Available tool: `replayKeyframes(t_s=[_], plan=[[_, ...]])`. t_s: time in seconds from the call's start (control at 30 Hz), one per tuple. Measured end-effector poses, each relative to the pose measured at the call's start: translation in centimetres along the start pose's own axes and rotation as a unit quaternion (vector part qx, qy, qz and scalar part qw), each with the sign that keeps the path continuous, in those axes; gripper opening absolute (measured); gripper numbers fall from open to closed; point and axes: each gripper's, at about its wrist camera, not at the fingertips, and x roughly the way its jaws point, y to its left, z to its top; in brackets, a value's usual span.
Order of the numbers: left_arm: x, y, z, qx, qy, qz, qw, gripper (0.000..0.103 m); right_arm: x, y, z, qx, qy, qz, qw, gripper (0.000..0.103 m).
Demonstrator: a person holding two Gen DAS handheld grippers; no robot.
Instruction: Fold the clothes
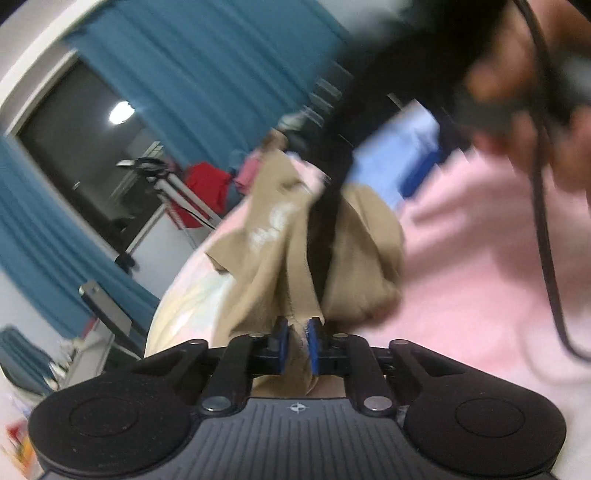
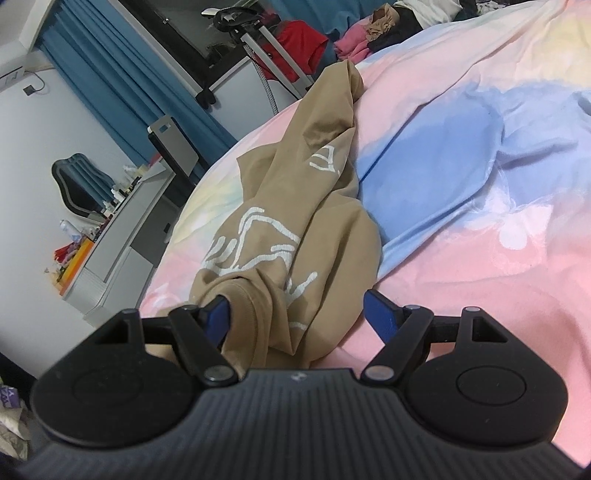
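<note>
A tan T-shirt with white print (image 2: 280,206) lies bunched in a long ridge on the pastel bedsheet (image 2: 461,258). My right gripper (image 2: 299,314) is open, its blue fingers on either side of the shirt's near end. The left finger (image 2: 218,314) touches the ribbed collar. In the blurred left wrist view my left gripper (image 1: 295,336) is shut on a fold of the same tan T-shirt (image 1: 280,251). The other gripper's dark body and cable (image 1: 543,184), held in a hand, hang above at upper right.
A pile of other clothes (image 2: 376,33) lies at the bed's far end. A stand with a red garment (image 2: 295,44), blue curtains (image 2: 110,85) and a cluttered white desk (image 2: 110,236) stand left of the bed. The bed edge runs along the left.
</note>
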Motion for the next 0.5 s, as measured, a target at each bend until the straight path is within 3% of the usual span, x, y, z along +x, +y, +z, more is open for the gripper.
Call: replayKeyframes(t_s=[0.1,0.27,0.37,0.5], plan=[[-1.7,2.6,1.2,-0.075,-0.048,0.018,0.9959,0.01,0.0,-0.1,0.0,0.003,0.002,0.001,1.0,0.078],[-4.6,6.9,2.2,-0.203,-0.11,0.038,0.9722,0.009,0.7,0.4,-0.6,-0.007,0.028,0.015,0.999,0.079],[-5.7,8.5,2.2,-0.245,-0.131,0.05,0.9592,0.009,1.8,1.2,-1.5,-0.029,0.065,0.026,0.997,0.078],[-7.0,9.9,2.5,-0.282,-0.156,0.059,0.9449,0.009,2.6,2.3,-2.8,-0.06,0.082,0.016,0.995,0.078]])
